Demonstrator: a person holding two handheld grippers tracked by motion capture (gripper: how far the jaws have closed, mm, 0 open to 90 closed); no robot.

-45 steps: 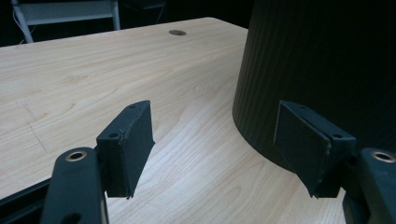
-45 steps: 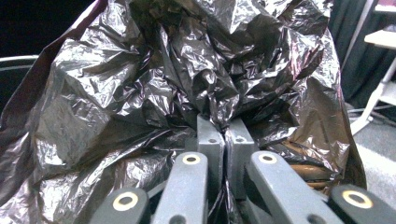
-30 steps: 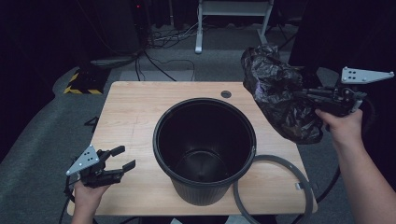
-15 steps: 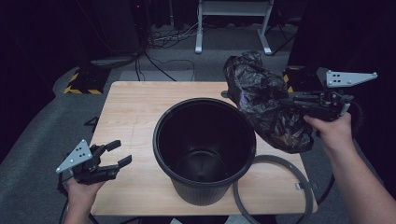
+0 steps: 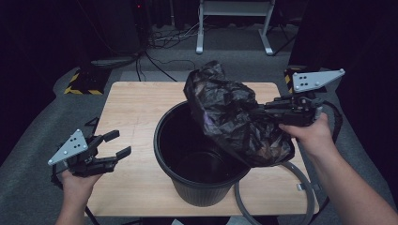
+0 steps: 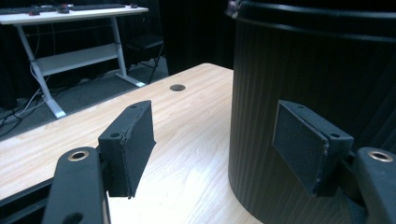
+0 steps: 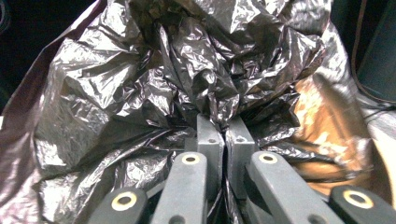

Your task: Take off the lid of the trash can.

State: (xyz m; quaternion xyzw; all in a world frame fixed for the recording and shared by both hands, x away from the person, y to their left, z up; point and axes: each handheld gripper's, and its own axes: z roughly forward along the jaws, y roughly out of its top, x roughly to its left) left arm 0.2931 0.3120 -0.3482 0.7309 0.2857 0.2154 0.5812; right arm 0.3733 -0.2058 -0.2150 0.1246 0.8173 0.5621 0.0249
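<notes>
1. Left gripper (image 5: 110, 150) sits at the left edge of the table (image 5: 136, 108), held in the person's left hand (image 5: 77, 180); its jaws stand wide apart with nothing between them. In the left gripper view the two foam pads (image 6: 133, 140) face each other across bare tabletop, with the bin's ribbed wall just beside the right-hand pad
2. Bin (image 5: 187, 187), black and round, stands upright in the middle of the table with its mouth open; judged stiff and stable enough to need no bracing
3. Bag (image 5: 230, 117), black crumpled plastic film, hangs over the right half of the bin's rim, part above the opening and part draped outside toward the right. Judged light, limp and slippery: it will sag and fold wherever it is unsupported, and thin film can tear on a hard pull
4. Grip point: take a bunched fold, not a single layer; for spreading over the rim, a second hold on the bag's free edge by the empty gripper would suit
5. Right gripper (image 5: 263, 111) points left, jaws pressed nearly together on a gathered pleat of the bag (image 7: 219, 121)
6. Grey ring (image 5: 300, 187) lies flat on the table, right of the bin
</notes>
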